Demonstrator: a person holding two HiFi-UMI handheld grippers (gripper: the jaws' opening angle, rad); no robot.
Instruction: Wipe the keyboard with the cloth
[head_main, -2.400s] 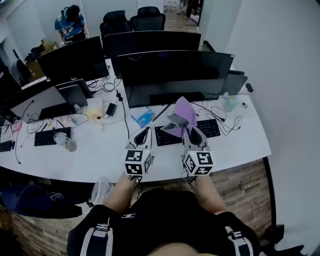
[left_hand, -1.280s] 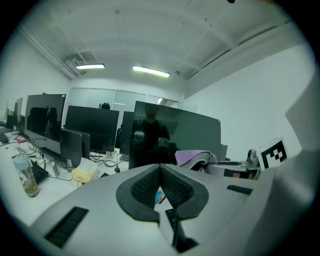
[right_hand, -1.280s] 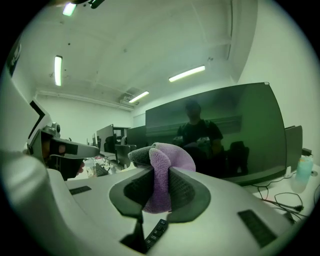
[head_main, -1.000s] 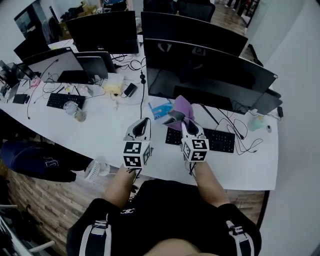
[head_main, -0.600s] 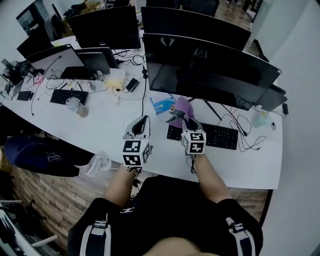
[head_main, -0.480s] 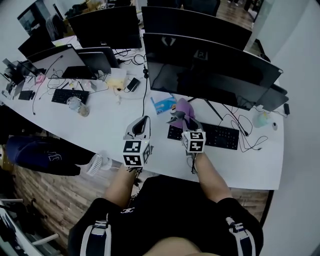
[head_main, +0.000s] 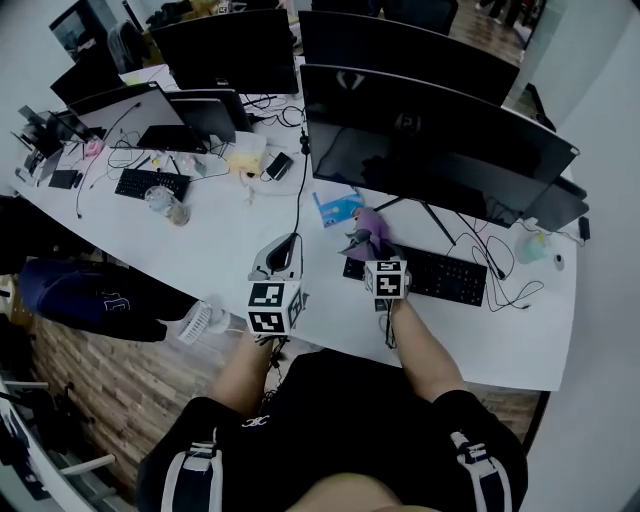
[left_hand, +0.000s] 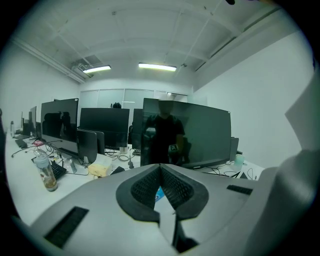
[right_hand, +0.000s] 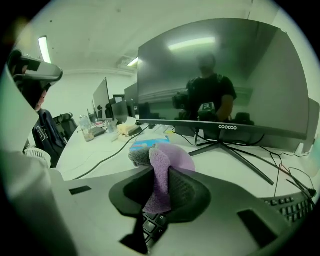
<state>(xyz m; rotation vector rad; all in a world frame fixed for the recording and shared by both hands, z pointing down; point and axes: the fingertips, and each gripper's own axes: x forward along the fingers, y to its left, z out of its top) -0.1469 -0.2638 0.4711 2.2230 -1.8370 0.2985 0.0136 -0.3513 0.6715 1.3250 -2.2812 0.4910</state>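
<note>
cloth: purple, with a grey fold at its top, bunched and pinched between the pads of the right claw. it stands up above the jaws and hangs a little below them.
keyboard: black, flat on the white counter, in front of the big monitor. the right claw sits over the keyboard's left end and keys show just under the jaws in the right gripper view. cannot tell if the cloth touches the keys.
left claw: pressed together, tips meeting, above bare counter left of the keyboard.
readable print: "coocaa" on the monitor's lower bezel. square black-and-white markers on each claw's cube.
around: blue packet just behind the cloth, a black cable across the counter, a plastic bottle well to the left.
</note>
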